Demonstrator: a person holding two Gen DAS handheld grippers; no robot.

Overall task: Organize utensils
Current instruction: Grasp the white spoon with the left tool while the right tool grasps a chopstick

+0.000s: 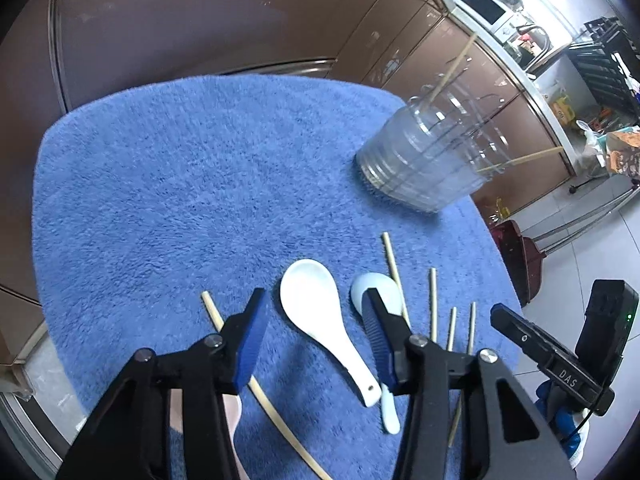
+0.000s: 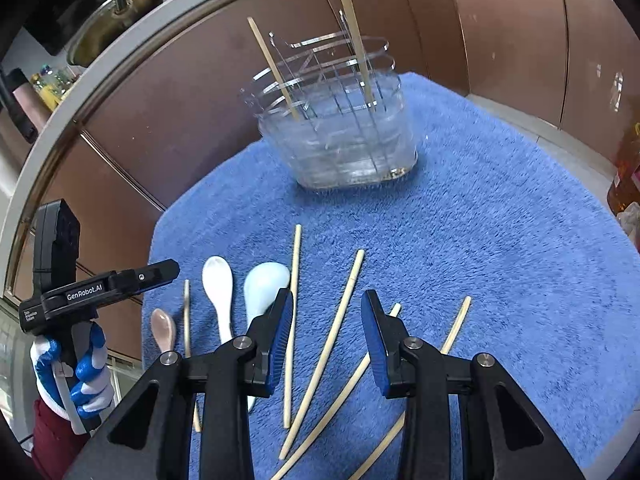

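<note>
1. While both grippers hang over the blue towel [image 2: 500, 240], neither grips anything.
2. Your left gripper [image 1: 316, 322] has its jaws spread wide, empty, straddling the white spoon [image 1: 320, 316] that lies on the towel below; whether the pads touch the towel, you cannot tell.
3. A pale blue spoon [image 1: 378, 290] lies just right of the white one, partly hidden behind the left gripper's right finger.
4. Your right gripper [image 2: 327, 324] is likewise parted and holding nothing, above a fan of loose chopsticks [image 2: 328, 344].
5. Right wrist view: about five chopsticks lie between and beside its fingers, some crossing; one more lies off to the left, near a small pink spoon [image 2: 163, 328] at the towel's edge.
6. Same view, spoons run left to right: pink, white [image 2: 219, 292], pale blue [image 2: 262, 284], all flat on the towel.
7. A clear rack [image 2: 340, 132] stands upright at the towel's far side, well apart from the loose pieces.
8. Two chopsticks [image 2: 356, 40] already stand in it, leaning apart, in separate slots.
9. Your left hand [image 2: 84, 380], in a blue-and-white glove, shows at the right wrist view's left edge, around its tool's handle.
</note>
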